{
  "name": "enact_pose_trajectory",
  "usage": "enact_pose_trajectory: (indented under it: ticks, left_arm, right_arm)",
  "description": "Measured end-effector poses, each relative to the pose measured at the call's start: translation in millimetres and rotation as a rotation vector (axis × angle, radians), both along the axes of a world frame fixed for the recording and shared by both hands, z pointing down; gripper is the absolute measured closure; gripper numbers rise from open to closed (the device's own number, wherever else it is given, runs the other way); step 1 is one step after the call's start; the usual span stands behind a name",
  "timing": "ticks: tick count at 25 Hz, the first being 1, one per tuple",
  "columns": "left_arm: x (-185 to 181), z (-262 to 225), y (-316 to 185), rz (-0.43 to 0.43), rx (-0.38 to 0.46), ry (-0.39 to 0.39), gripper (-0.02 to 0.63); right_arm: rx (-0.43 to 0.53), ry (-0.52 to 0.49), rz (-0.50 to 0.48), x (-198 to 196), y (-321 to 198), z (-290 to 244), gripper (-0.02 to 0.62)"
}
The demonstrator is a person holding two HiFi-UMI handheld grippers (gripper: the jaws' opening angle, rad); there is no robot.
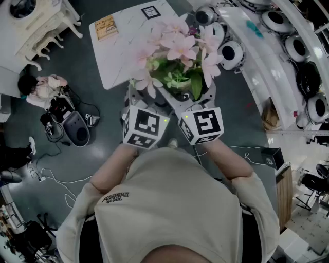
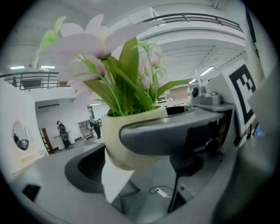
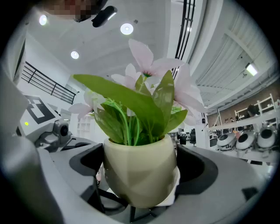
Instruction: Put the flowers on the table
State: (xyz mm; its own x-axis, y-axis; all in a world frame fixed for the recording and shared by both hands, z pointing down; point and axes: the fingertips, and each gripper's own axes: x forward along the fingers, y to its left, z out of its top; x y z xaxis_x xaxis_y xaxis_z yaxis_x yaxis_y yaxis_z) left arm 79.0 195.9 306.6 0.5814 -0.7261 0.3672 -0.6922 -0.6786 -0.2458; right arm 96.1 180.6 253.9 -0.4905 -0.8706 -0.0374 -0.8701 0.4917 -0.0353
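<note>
I hold the cream, faceted round pot (image 3: pixel 140 170) of pale pink flowers (image 1: pixel 177 49) and broad green leaves (image 3: pixel 131 103) up in the air, not yet set on the white marble-patterned rectangular table (image 1: pixel 115 56). In the head view the blooms overlap the table's near right corner. In both gripper views a white slab on thin dark legs shows below the pot's base, apart from it.

My right gripper (image 3: pixel 141 179) is clamped on the pot, its two dark pads pressing the walls on either side. My left gripper (image 2: pixel 146 168) grips the same pot lower down. Its left pad (image 2: pixel 85 168) lies against the tapering lower wall. The right gripper's grey curved jaw crosses the pot's other side in the left gripper view, so I cannot see the second contact there. The left marker cube (image 1: pixel 145 126) and the right marker cube (image 1: pixel 203 125) sit side by side just off the table's near edge.

On the table, towards its far left, lies a tan printed card (image 1: pixel 106 26), and at its far edge a square black-and-white marker (image 1: pixel 150 11). To the table's right runs a row of round white pods with dark centres (image 1: pixel 231 54). To the table's left, a dark bag-like bundle of equipment (image 1: pixel 72 128) with loose cables rests on the grey floor (image 1: pixel 103 154).
</note>
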Motion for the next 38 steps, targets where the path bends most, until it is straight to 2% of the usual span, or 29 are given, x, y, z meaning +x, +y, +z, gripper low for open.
enact_pose_trajectory:
  ticks: [25, 31, 35, 38]
  left_arm:
    - [16, 7, 11, 0.011, -0.006, -0.003, 0.153]
    - [40, 5, 9, 0.012, -0.004, -0.011, 0.153]
    - [40, 2, 9, 0.014, 0.007, -0.011, 0.153]
    - [66, -2, 7, 0.016, 0.013, -0.013, 0.153]
  right_arm:
    - [-0.011, -0.012, 0.008, 16, 10, 8, 0.084]
    - [-0.008, -0.017, 0.01, 40, 9, 5, 0.084]
    - [0.002, -0.019, 0.01, 41, 10, 3, 0.084]
    - [0.009, -0.02, 0.012, 67, 8, -1, 0.084]
